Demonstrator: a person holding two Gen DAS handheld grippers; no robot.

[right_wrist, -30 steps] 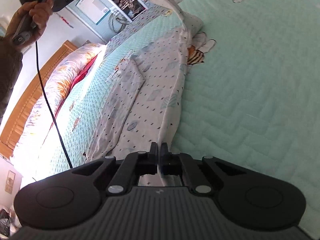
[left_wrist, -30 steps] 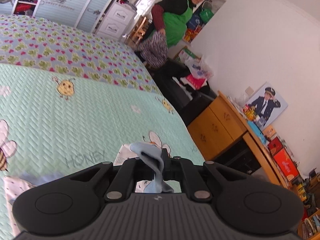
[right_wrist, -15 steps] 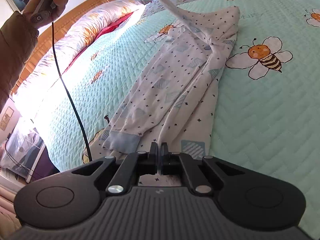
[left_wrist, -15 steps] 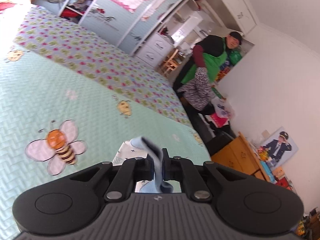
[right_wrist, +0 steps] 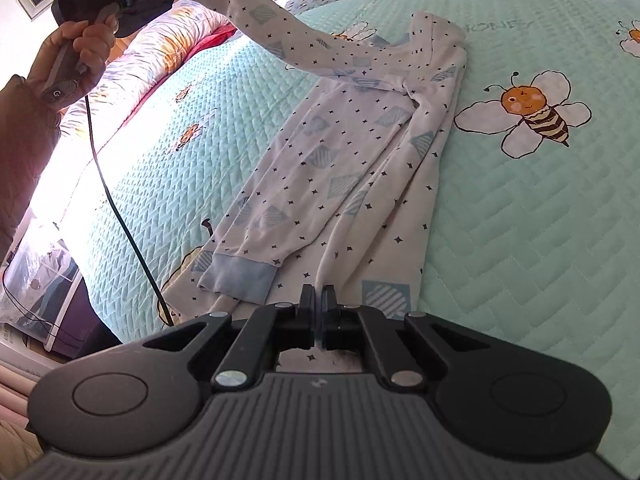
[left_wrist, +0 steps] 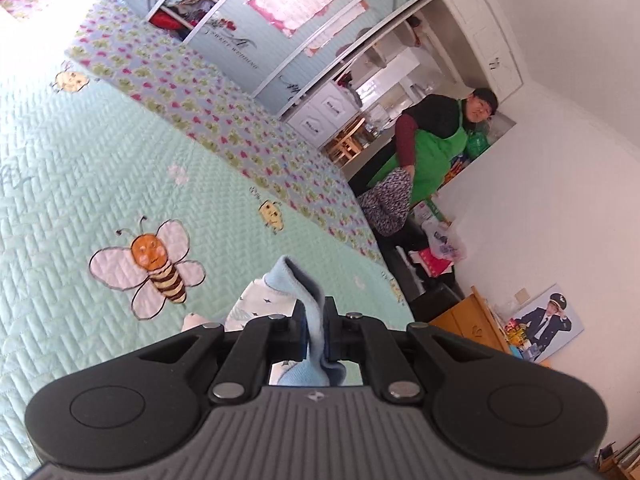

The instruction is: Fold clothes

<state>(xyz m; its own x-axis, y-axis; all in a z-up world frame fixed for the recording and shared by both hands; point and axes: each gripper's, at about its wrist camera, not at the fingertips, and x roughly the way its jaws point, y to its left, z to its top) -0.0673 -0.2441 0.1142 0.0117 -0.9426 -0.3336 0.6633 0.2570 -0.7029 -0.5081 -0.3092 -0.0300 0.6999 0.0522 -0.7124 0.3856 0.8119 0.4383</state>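
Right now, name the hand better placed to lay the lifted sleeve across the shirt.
Left. The left gripper is already shut on the sleeve's blue cuff. The right gripper sits shut at the shirt hem, apparently pinning it.

A home bedroom: a bed (left_wrist: 80,168) under a bee-print quilt, a mirrored wardrobe (left_wrist: 280,40), a wooden nightstand (left_wrist: 468,324).

Soft matt cloth pyjama top (right_wrist: 352,168); quilted, stitched bedspread (right_wrist: 520,220).
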